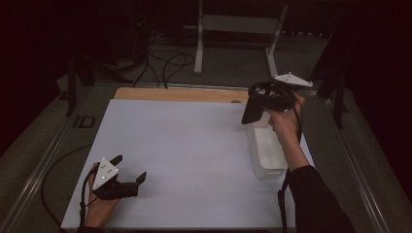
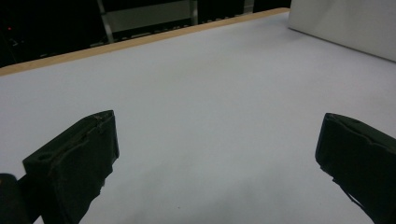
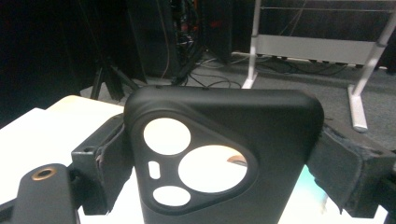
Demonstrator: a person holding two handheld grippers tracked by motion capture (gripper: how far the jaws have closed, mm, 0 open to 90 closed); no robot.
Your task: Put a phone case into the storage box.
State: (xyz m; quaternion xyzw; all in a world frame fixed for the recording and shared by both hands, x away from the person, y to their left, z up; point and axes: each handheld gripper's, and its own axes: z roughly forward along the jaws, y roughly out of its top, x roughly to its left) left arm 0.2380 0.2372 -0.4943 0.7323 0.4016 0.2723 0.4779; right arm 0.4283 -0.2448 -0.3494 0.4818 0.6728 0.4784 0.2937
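Observation:
A black phone case with round camera cut-outs is pinched between the jaws of my right gripper. In the high view that right gripper holds the phone case in the air above the far end of a clear plastic box at the table's right side. My left gripper rests low over the white table surface near the front left, jaws wide apart with nothing between them. The left gripper view shows its fingers spread over bare white surface.
The white sheet covers a wooden table whose far edge shows. The clear box stands at the right. Beyond the table are floor cables and a white metal stand. Dark surroundings on both sides.

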